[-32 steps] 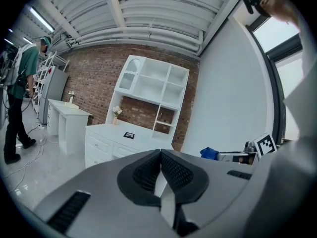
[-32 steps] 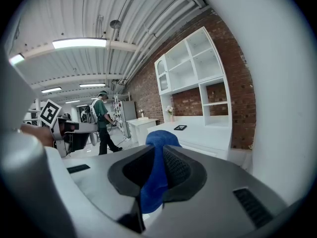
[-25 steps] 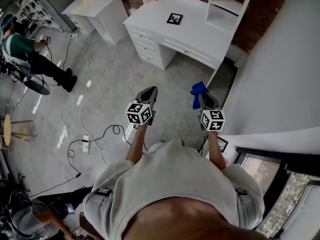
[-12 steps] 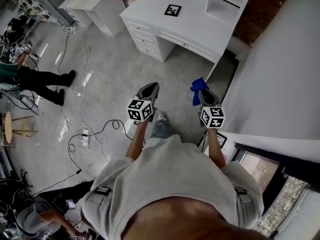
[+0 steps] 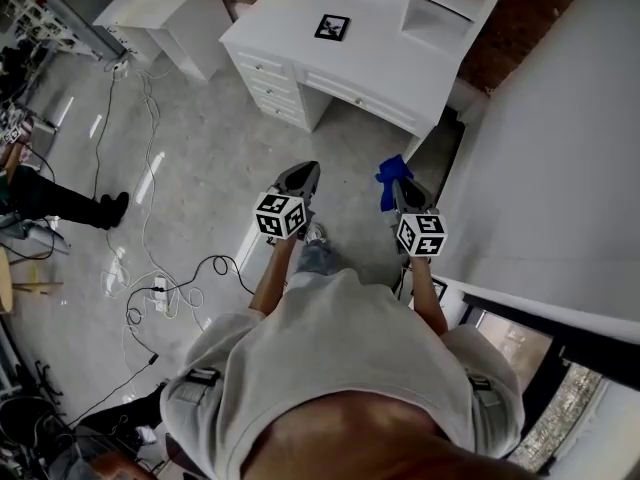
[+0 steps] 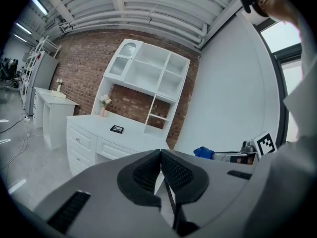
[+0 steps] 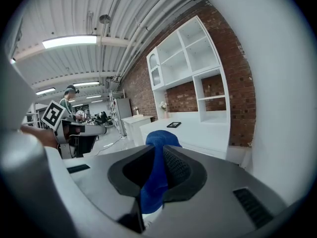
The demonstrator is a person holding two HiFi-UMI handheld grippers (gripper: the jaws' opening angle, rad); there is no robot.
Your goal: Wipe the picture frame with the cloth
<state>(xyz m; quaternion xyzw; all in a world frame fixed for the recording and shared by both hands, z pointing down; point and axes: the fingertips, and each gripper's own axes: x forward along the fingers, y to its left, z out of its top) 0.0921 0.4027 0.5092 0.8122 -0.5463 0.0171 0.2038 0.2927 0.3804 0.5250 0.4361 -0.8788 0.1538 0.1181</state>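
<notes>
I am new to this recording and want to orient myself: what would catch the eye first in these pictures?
The bright blue cloth stands out first, clamped in the jaws of the right gripper above the grey floor. Ahead stands a white desk against a brick wall, with a small black picture frame lying on its top. The left gripper is shut and empty.
</notes>
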